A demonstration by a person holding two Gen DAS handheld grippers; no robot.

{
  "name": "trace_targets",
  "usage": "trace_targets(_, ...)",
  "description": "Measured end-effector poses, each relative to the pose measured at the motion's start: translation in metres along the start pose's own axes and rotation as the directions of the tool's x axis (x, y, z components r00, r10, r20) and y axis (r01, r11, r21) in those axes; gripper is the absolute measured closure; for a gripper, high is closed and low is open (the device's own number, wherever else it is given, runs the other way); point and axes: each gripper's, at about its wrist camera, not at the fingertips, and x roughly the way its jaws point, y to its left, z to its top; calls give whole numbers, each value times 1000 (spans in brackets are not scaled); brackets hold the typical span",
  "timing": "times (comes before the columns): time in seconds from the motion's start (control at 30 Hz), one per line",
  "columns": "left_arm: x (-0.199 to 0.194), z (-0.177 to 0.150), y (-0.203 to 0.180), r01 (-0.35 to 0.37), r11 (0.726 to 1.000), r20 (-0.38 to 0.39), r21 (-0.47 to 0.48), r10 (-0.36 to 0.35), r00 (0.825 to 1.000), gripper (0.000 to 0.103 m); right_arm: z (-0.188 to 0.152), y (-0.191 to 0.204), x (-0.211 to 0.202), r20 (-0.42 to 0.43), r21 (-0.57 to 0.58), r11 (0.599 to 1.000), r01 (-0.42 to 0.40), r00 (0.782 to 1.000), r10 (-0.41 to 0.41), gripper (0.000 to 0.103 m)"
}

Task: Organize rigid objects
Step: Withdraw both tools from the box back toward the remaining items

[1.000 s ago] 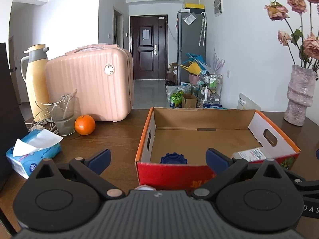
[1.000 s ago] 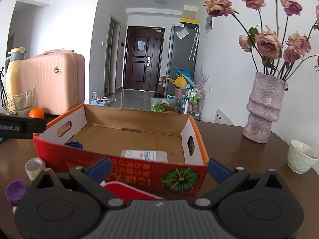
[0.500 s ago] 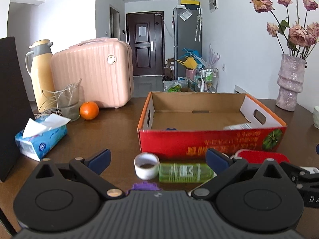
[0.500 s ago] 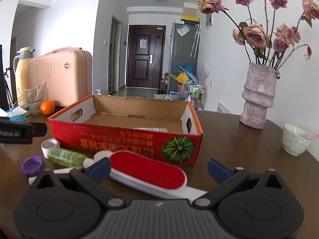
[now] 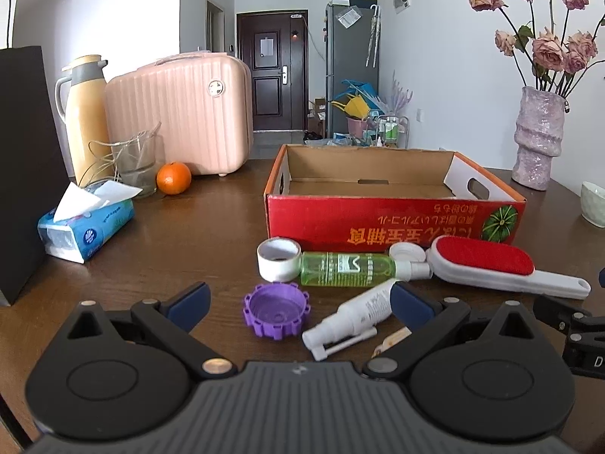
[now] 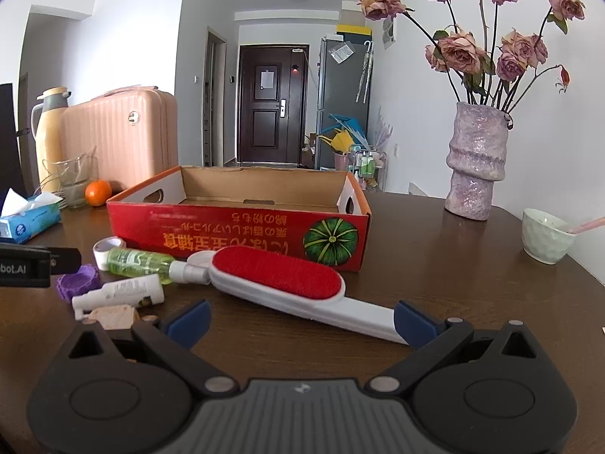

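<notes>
We are holding both tools low over the worktop (image 5: 196,249), just in front of the loose items. The left hand-held gripper (image 5: 298,304) is gaping wide with nothing in it; the purple cap (image 5: 275,314) and the white spray bottle (image 5: 355,316) are lying between its blue tips at the lower centre of the left view, probably lined up for the next pick. The right hand-held gripper (image 6: 302,319) is likewise spread wide and empty, with the lint brush (image 6: 298,283) handle reaching between its fingers in the middle of the right view.

The green bottle (image 5: 346,269) and the tape roll (image 5: 278,263) are resting against the red front wall of the cardboard box (image 5: 393,219), centre frame, likely waiting to go inside. We are guessing the box is the place where everything belongs.

The box front is showing upside-down East Asian print and a pumpkin picture. "bot.AI" is reading on the left tool at the left edge of the right view. The bottle labels are too small to read.
</notes>
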Motion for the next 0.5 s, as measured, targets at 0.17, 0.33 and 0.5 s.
trace_targets(0.17,1,-2,4,-6,1000,-12,-16,6,1000,0,0,1,0,-1,-1,1000,1,1000,-1,0)
trace_targets(0.33,0,-2,4,-1,1000,-10,-14,1,1000,0,-1,1,0,-1,-2,1000,2,1000,-2,0)
trace_targets(0.5,-3,-1,8,8,1000,-7,-19,-8,1000,0,-2,5,-1,-2,3,1000,-13,1000,13,0)
